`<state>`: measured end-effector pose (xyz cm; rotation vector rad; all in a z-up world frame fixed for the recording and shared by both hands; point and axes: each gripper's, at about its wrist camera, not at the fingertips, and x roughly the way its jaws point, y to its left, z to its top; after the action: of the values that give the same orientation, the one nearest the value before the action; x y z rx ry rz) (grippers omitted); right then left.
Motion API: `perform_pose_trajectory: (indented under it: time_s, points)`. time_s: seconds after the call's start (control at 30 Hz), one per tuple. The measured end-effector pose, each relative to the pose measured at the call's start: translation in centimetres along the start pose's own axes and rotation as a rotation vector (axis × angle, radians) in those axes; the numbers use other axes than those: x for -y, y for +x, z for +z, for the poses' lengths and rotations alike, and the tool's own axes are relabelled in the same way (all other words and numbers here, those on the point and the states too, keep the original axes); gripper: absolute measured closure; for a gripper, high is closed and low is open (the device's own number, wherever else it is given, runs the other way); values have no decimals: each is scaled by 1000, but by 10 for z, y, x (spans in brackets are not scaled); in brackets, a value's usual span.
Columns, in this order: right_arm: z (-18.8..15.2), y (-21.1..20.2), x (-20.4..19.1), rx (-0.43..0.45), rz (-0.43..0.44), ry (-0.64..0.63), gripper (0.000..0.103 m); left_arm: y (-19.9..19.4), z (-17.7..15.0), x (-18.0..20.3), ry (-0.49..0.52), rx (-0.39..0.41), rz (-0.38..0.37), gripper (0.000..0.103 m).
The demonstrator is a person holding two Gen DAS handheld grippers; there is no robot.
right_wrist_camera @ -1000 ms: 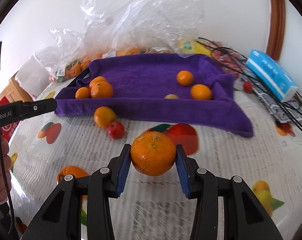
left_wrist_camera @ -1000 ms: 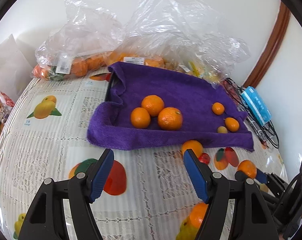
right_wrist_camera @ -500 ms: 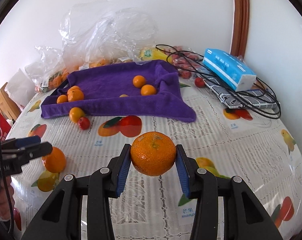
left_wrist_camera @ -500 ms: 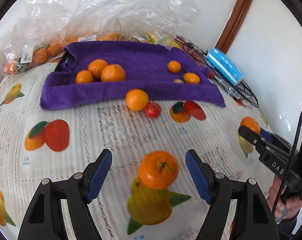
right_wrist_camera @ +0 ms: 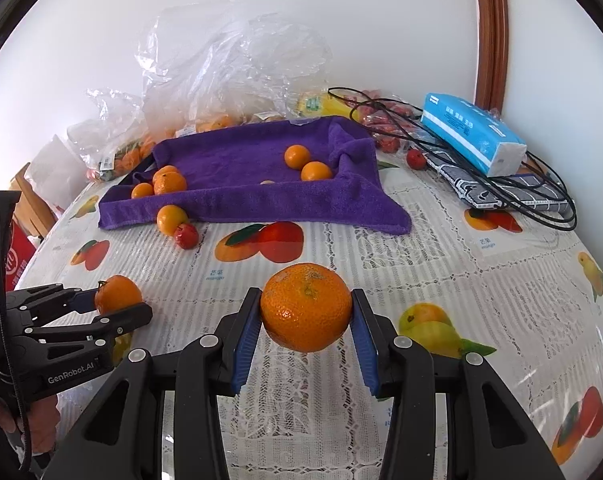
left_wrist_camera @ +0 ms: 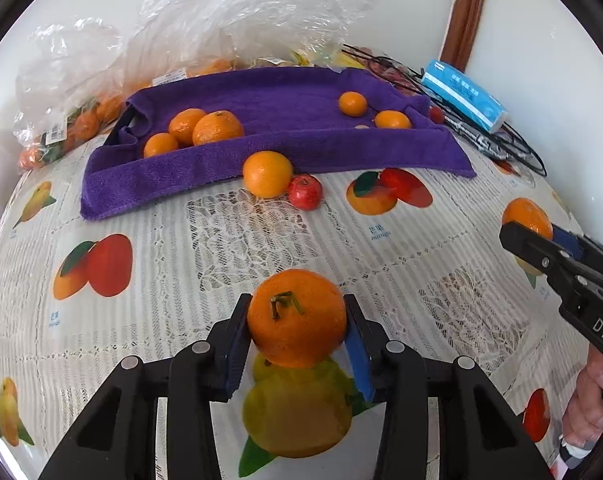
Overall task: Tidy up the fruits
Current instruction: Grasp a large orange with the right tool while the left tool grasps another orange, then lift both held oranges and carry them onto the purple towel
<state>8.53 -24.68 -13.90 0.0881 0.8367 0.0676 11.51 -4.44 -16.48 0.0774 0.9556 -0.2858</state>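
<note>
left wrist view: the left tongs (left_wrist_camera: 297,340) are closing, blue pads against a stemmed mandarin (left_wrist_camera: 297,317) at lower centre. the right tongs (right_wrist_camera: 306,330) grip another mandarin (right_wrist_camera: 306,306) above the fruit-print bench (right_wrist_camera: 441,264). purple towel (right_wrist_camera: 237,160) with oranges sits upper centre, by a white wall.

An orange tangerine (left_wrist_camera: 297,317) is showing a green stem between blue pads (left_wrist_camera: 359,360). A purple towel (left_wrist_camera: 277,100) is lying near the far edge of the white lace-patterned tablecloth (left_wrist_camera: 229,240), which is displaying printed mangoes.
</note>
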Motion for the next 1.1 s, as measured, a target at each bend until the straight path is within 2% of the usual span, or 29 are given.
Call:
perform_pose_trajectory:
  time_s: [0.17, 0.37, 0.47, 0.53, 0.7, 0.9, 1.1]
  points:
    - [11, 0, -5, 15, 11, -15, 60, -10, 11, -17, -59, 17, 9, 62]
    - [40, 3, -14, 61, 19, -37, 60, -27, 34, -39, -117, 68, 35, 62]
    - [58, 8, -15, 59, 71, -12, 60, -32, 47, -49, -151, 90, 36, 62]
    - [69, 10, -17, 69, 89, -10, 60, -32, 55, -55, -168, 101, 38, 62]
    - [96, 18, -33, 112, 52, -63, 60, -28, 77, -67, -206, 126, 45, 62]
    - [127, 29, -42, 129, 76, -84, 60, -26, 102, -78, -232, 144, 47, 62]
    - [142, 41, -43, 145, 90, -74, 60, -14, 118, -83, -229, 155, 57, 62]
